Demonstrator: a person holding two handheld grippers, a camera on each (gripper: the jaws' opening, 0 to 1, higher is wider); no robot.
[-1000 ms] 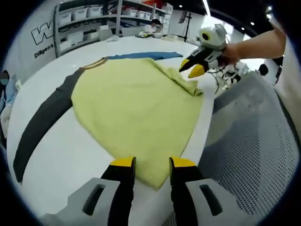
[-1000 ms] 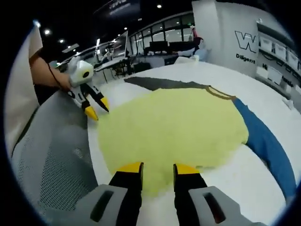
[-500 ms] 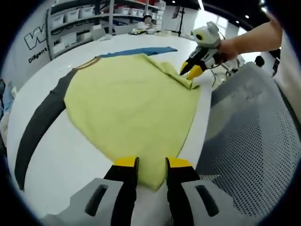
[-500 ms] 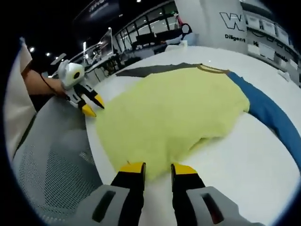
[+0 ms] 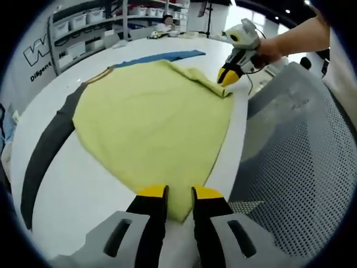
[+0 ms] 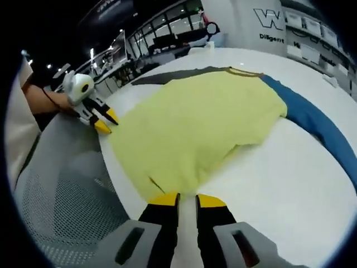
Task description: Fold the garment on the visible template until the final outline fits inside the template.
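Gripping hem corners of yellow garment (image 5: pixel 150 123) flat on white counter (image 5: pixel 72 184): left tool (image 5: pixel 172 192) and right tool (image 6: pixel 187 197) both clamped on fabric. Next: lift, fold hem toward collar.

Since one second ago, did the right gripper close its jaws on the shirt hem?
Yes. The right gripper narrowed its jaws and now pinches the yellow shirt hem, near the table edge.
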